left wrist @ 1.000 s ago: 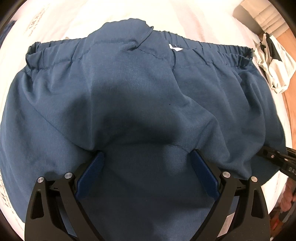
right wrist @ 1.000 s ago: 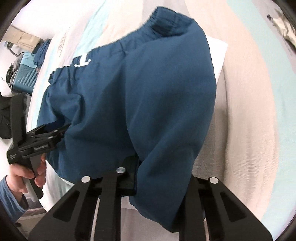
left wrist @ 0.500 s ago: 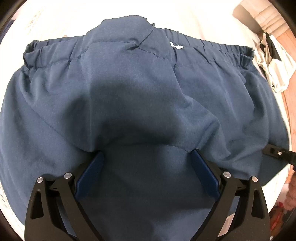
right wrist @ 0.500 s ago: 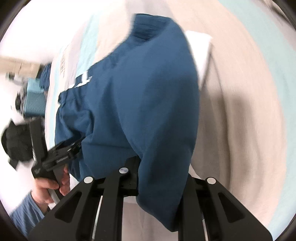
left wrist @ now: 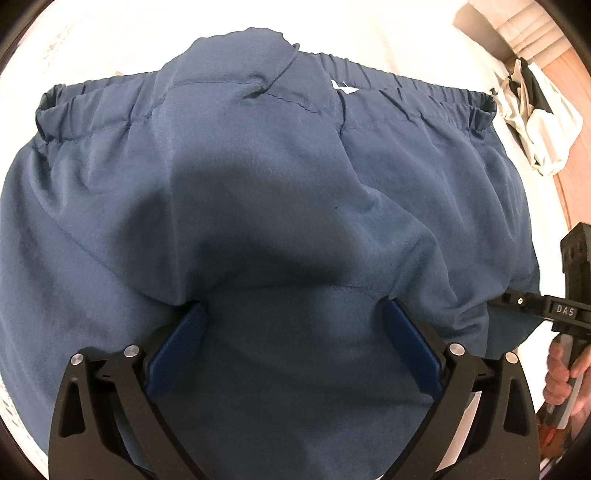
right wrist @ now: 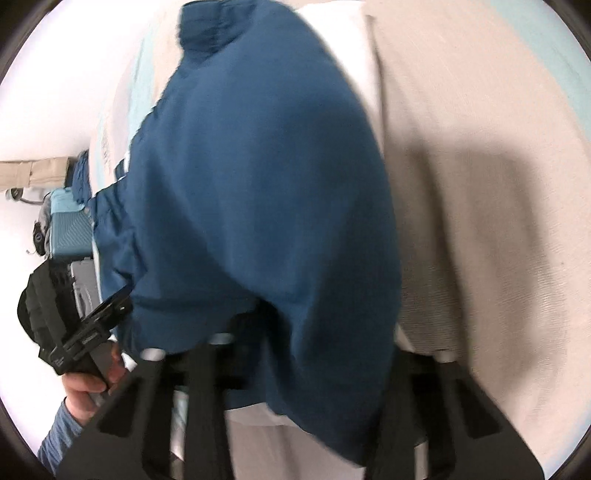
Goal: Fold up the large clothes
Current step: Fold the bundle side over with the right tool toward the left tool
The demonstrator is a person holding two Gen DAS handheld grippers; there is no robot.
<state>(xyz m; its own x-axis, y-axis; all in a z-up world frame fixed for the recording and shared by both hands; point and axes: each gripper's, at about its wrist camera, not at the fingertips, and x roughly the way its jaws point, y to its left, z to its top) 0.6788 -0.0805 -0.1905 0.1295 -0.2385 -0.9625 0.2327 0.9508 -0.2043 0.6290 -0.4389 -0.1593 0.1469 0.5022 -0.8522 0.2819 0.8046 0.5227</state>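
Observation:
Dark blue shorts with an elastic waistband lie on the bed, waistband at the far side. My left gripper has its blue pads wide apart, with the near hem cloth draped over and between them. My right gripper is blurred in its own view, and the blue cloth hangs from between its fingers, hiding the tips. The right gripper also shows in the left wrist view at the shorts' right edge. The left gripper shows in the right wrist view at the cloth's left edge.
The bed has a white sheet and a beige and pale teal cover. A white and black crumpled cloth lies at the far right near a wooden edge. A teal suitcase stands by the wall.
The right gripper has lifted and swung its side of the shorts toward the waistband; its view is now blurred. The left gripper has stayed nearly still, and the shorts look slightly closer.

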